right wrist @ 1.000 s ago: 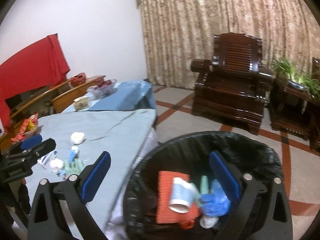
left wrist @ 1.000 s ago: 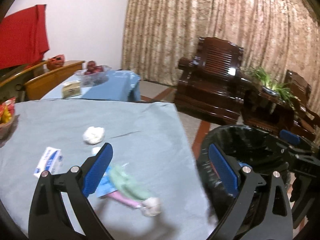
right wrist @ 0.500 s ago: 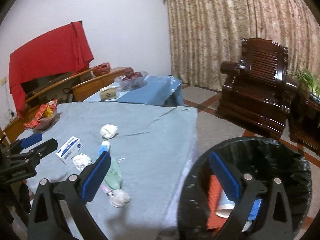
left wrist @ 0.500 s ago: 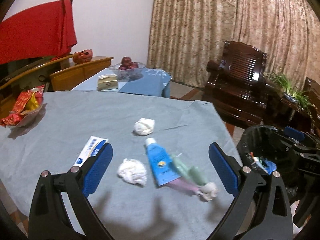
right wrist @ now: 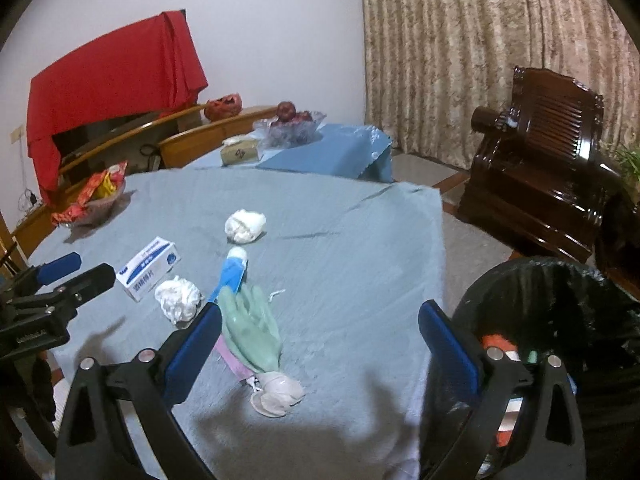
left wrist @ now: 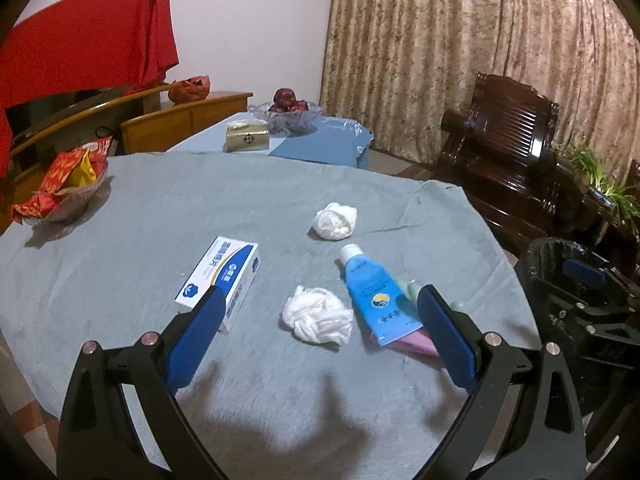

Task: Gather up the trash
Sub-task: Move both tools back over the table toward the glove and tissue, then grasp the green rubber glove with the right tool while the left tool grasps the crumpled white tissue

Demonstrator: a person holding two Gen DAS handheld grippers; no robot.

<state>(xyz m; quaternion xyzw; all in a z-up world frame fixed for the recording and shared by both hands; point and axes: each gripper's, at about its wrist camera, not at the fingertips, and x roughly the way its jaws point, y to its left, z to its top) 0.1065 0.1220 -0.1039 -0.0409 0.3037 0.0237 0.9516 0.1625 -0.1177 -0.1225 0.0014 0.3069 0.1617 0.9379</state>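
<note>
**Trash still spread on the table, both grippers wide and empty**

Left wrist view: the left gripper (left wrist: 316, 328) hangs over the grey-blue tablecloth (left wrist: 160, 208) with its jaws spread wide and nothing between them. Under it lie two crumpled tissue balls, one near (left wrist: 317, 315) and one farther back (left wrist: 335, 220). One white-and-blue box (left wrist: 219, 280) sits just left of the near ball, partly behind the left finger. One blue tube (left wrist: 374, 295) lies to the right, resting over a green glove (left wrist: 412, 286) and a pink strip (left wrist: 416, 345). A snack bowl (left wrist: 64, 188) stands well apart at the far left. The black-lined trash bin (left wrist: 552, 256) sits off the table's right edge, with the other gripper in front of it.

Right wrist view: the right gripper (right wrist: 320, 344) is likewise spread open and empty, above the table's near edge. The green glove (right wrist: 250, 330) lies just ahead, a knotted pale glove (right wrist: 278, 394) at its near end. The two tissue balls (right wrist: 178, 298) (right wrist: 245, 226), the box (right wrist: 149, 266) and the tube (right wrist: 232, 270) lie beyond. The bin (right wrist: 560, 292), holding discarded items, stands to the right, partly hidden by the right finger.
</note>
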